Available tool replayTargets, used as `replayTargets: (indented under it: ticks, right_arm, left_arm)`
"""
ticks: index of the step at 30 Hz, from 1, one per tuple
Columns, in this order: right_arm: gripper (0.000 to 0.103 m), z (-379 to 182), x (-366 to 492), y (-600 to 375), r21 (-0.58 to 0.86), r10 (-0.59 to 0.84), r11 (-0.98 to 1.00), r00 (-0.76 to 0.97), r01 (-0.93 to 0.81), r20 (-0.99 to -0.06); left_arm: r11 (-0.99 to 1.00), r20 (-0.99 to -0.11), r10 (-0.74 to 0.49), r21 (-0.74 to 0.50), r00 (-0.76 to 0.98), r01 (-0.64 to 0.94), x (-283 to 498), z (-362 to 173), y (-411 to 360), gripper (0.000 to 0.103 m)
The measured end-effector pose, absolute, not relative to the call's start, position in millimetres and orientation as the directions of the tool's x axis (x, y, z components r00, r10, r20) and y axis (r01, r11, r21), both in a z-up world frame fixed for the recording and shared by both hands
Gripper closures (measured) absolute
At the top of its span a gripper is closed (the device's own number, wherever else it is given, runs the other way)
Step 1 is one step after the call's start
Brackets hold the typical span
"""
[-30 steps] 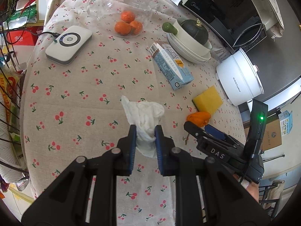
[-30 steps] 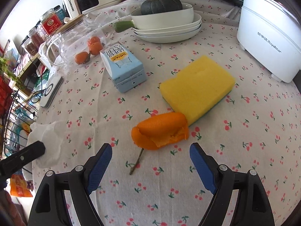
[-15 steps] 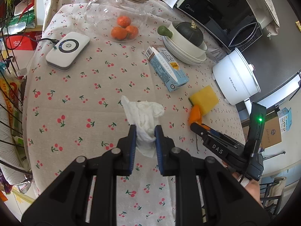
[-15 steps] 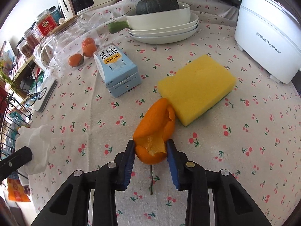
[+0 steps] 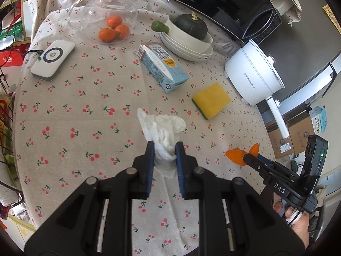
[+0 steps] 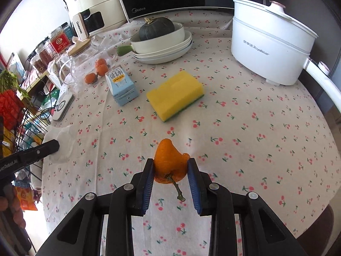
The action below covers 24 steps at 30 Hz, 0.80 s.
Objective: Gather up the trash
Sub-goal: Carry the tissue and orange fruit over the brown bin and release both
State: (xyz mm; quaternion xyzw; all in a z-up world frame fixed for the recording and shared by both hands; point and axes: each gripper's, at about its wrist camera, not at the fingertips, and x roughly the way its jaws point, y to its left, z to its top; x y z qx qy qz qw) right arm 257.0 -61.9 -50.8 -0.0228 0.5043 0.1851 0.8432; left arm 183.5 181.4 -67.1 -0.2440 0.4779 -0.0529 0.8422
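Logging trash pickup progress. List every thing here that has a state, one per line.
left claw: shut on the crumpled tissue
right claw: shut on the orange peel, held off the tablecloth
milk carton: lying on its side
glass jar: wooden lid on, oranges inside
sponge: flat, yellow side up
white pot: lid on

- Milk carton (image 5: 163, 67) is lying on the tablecloth (image 5: 74, 111), mid-table.
- Sponge (image 5: 211, 100) is sitting right of the carton, nearer.
- Stacked dishes (image 5: 191, 49) holding a squash (image 5: 191, 26) are standing behind the carton.
- Electric pot (image 5: 253, 74) is sitting at the right edge.
- Glass jar (image 5: 104, 15) containing oranges (image 5: 113, 31) is standing far left.
- Charger pad (image 5: 53, 58) is lying left, nearer than the jar.
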Motion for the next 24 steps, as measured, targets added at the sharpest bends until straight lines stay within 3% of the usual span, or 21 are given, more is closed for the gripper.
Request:
replayTargets:
  ticks: [15, 24]
  right_arm:
    - [0.071, -34, 208, -144, 0.215, 0.317, 0.940, 0.446, -0.265, -0.837]
    - [0.071, -27, 183, -215, 0.195, 0.260, 0.964, 0.494, -0.180, -0.830]
  left_arm:
    - [0.916, -0.816, -0.375, -0.398, 0.440, 0.042, 184, -77, 94, 0.082]
    - [0.907, -0.813, -0.420, -0.380, 0.403, 0.181, 177, -70, 29, 0.082]
